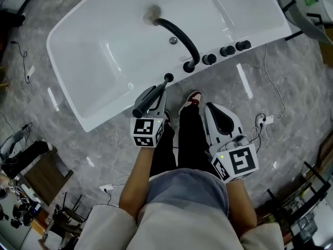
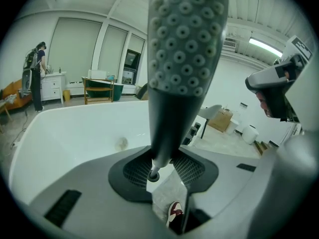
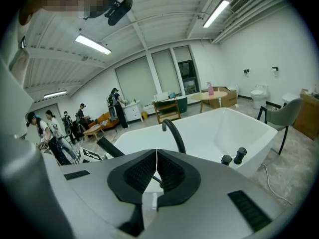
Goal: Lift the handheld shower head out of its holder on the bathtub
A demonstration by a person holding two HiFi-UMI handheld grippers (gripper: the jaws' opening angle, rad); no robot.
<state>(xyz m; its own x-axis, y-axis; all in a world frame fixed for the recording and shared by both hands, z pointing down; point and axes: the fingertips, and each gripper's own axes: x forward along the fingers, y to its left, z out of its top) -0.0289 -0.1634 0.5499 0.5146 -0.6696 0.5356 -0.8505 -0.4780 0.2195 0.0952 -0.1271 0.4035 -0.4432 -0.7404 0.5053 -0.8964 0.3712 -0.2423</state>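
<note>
Clamps the shower head (image 2: 187,59) in the left gripper (image 2: 162,167), low on the handle. Pinches it between the ribbed pads (image 2: 189,169), with the handle tip poking just past them and the nozzle face leaning back toward the camera.

Hangs, in the head view, at 7 o'clock of centre, over the near rim of the bathtub (image 1: 60,61) and apart from the deck fittings. Judged, then, as already out of its holder.

Looks like rigid plastic or plated metal: stiff, fairly light, smooth and round. Likely slippery, and prone to swivel in a two-point pinch. Probably heavier at the wide head than at the tip, so better taken mid-handle, nearer the head, with a firm squeeze and slow moves. Shows no hose for certain; expect a tug from any trailing one.

Further right, at 12 to 1 o'clock: a curved black spout (image 1: 183,35), then three black knobs (image 1: 227,51) along the rim.

At 5 o'clock: the right gripper (image 3: 155,158), clenched on nothing, idle and well apart from the shower head.
</note>
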